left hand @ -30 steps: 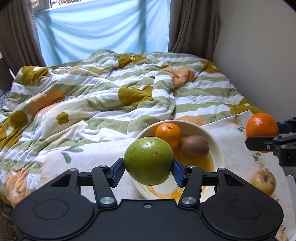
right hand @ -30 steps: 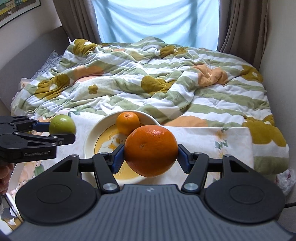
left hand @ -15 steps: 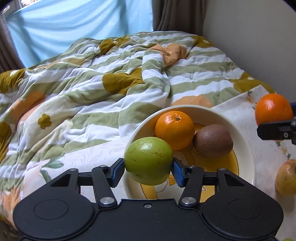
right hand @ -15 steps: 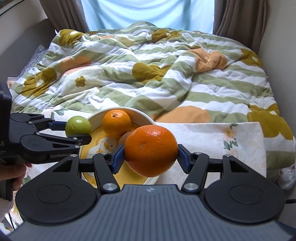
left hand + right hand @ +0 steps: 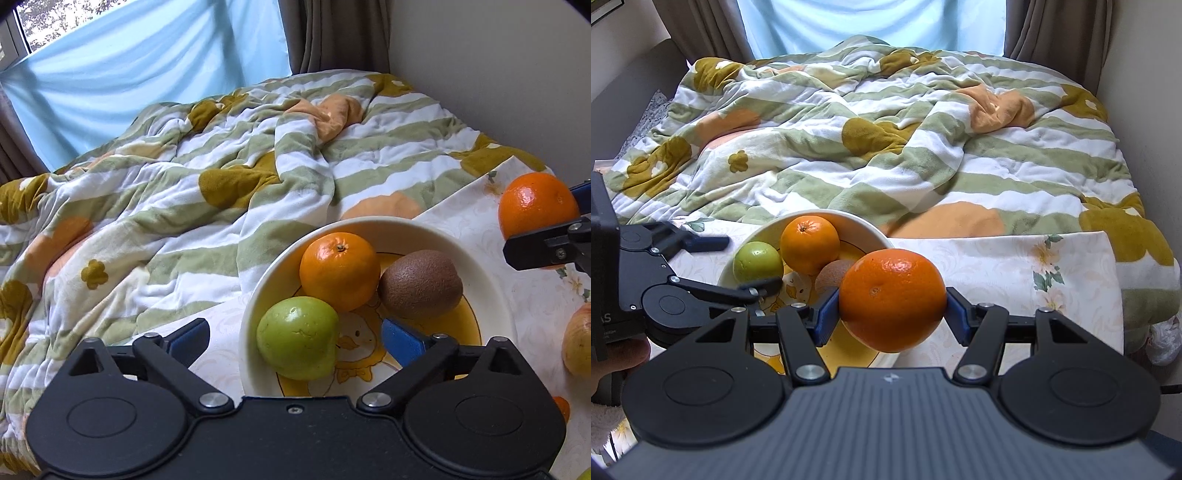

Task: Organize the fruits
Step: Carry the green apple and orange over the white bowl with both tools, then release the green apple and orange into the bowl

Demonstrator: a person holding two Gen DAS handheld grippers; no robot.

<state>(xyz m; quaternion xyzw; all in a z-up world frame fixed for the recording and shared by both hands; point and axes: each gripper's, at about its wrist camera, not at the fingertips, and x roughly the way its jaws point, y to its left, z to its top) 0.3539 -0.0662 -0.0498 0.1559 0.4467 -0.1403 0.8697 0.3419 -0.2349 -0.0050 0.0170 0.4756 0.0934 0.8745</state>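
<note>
The left gripper had its jaws spread apart around the green apple, which sat in the bowl at seven o'clock beside one small orange and one kiwi. The right gripper, jaws clamped on a second orange, hovered at the rim, probably to add it.

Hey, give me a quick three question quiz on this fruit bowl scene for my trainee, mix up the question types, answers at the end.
1. True or false: the left gripper grips the green apple.
2. The right gripper holds: A) a kiwi, B) a large orange, C) nothing.
3. How many fruits lie in the bowl?

Key:
1. False; its jaws are open, and the apple rests in the bowl.
2. B.
3. Three: green apple, small orange, kiwi.
</note>
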